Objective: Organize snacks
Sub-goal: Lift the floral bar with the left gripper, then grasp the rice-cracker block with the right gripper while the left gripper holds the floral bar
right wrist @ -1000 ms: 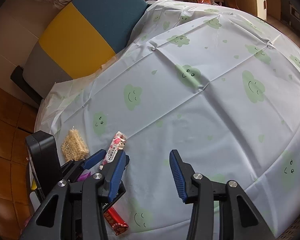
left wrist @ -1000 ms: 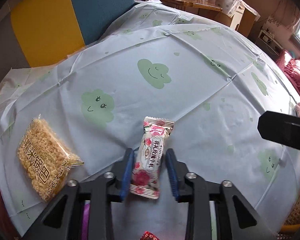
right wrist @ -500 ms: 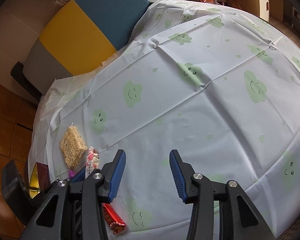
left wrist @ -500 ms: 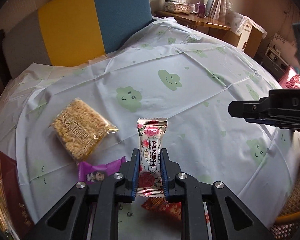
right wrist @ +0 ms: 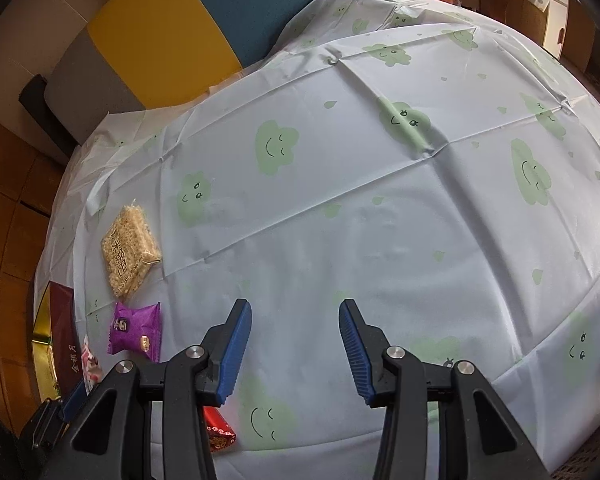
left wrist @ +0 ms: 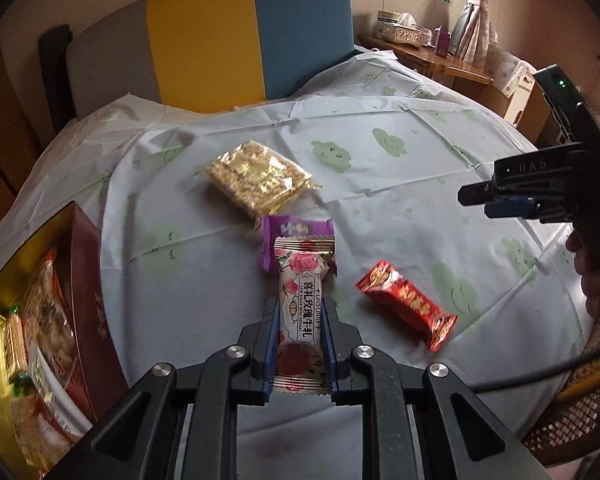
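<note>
My left gripper is shut on a white rose-print nougat bar and holds it above the table. Under and beyond it lie a purple snack packet, a red snack bar and a clear pack of rice crackers. A dark red box with a gold inside, holding several snacks, stands at the left table edge. My right gripper is open and empty over the cloth. The right wrist view shows the crackers, the purple packet and part of the red bar.
The round table has a pale cloth with green clouds. A yellow, blue and grey chair back stands behind it. A wooden side table with boxes is at the far right. The right gripper and hand show at the right.
My left gripper closed on the nougat bar, lifted it and pulled back toward the left; the snack box came into view. The right gripper stayed open and almost still.
</note>
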### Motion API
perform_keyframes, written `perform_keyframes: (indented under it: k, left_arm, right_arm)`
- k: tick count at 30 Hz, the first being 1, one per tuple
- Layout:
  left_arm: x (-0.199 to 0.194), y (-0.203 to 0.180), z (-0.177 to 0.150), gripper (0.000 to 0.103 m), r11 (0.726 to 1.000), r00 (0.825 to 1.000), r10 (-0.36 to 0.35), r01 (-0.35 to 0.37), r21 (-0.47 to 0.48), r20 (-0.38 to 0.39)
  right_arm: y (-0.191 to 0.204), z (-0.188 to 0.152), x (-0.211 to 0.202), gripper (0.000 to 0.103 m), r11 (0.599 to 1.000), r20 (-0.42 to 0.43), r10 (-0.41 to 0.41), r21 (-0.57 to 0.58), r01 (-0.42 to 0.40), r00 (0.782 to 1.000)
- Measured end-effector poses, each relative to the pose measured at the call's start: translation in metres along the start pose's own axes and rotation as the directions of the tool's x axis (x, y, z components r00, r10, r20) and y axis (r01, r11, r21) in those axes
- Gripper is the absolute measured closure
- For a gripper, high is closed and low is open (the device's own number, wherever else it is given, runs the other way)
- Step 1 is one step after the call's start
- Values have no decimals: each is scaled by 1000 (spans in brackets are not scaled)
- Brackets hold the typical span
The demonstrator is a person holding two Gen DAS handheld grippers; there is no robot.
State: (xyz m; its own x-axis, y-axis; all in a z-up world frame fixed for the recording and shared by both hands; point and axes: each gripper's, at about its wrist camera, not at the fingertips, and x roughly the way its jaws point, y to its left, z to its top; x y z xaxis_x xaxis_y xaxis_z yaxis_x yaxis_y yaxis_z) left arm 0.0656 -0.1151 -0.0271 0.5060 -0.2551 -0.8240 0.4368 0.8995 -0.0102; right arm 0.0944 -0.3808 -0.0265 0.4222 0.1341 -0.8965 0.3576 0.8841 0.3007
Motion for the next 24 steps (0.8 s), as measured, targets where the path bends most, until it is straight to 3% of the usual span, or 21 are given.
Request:
perform_keyframes:
  k: [12, 24]
  left_arm:
    - [0, 8, -65, 83, 999, 997, 22, -24, -32, -73]
    - [-4, 9, -81, 83, 999, 1000, 14, -14, -48, 13]
  right_arm:
    - [11, -7, 15, 57, 997, -67, -34, -72, 29, 997]
    - [30, -17, 27, 57, 986, -120, -26, -167, 5, 992]
